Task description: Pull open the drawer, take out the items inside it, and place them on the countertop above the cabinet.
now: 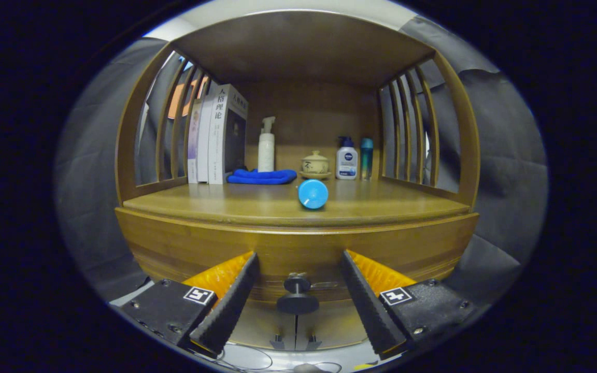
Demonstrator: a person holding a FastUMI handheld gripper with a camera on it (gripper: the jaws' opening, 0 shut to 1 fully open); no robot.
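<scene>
The gripper (297, 311) has its fingers spread wide, nothing clamped, and the drawer knob (297, 295) sits right between them, a bit ahead of the tips. The drawer front (288, 251) looks flush with the cabinet, so closed as far as I can tell.

A blue-capped bottle (312, 194) lies on its side on the countertop (215, 204), cap end toward the camera, well in front of the back row: books (219, 135), a folded blue cloth (262, 176), a white pump bottle (266, 145), a small lidded pot on a saucer (315, 165), a lotion bottle (346, 159) and a teal tube (366, 158).

This fits two readings: drawer shut with stuff inside, or drawer emptied and pushed back (that lying bottle could be from it, no way to know).

If it's a grab on the knob, I'd keep the fingers level and centred on its stem, close squarely, then pull straight out, not upward.

Hard to see: the drawer's insides, the seam around its front, and the knob's mounting, which is dim.
</scene>
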